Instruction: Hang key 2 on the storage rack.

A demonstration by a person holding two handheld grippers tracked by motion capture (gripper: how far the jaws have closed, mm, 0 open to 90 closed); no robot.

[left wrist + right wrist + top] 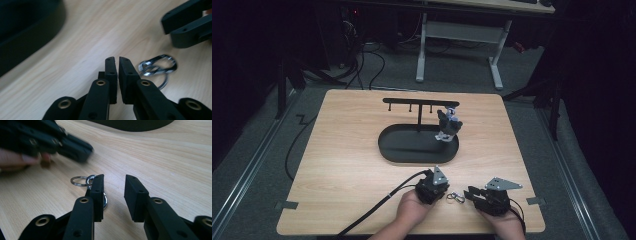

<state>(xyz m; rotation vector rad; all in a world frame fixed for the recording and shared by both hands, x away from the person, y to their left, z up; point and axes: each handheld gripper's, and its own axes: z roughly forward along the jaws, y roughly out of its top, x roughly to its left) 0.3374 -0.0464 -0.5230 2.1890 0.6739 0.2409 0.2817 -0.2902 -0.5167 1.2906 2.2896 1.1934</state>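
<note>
The left gripper [117,59] is keeping its black jaws nearly together, a thin slit between the pads and nothing in it; the right gripper [114,177] is holding its jaws apart over bare wood, gripping nothing; the shiny metal carabiner clip with its thin key ring [455,197] is lying flat on the light wooden counter [342,150] between the two grippers, just beside each set of tips; farther back, a black oval tray with an upright hanging rack [412,150] is standing mid-counter, carrying a small grey-and-blue figure [448,125] at its right.
</note>
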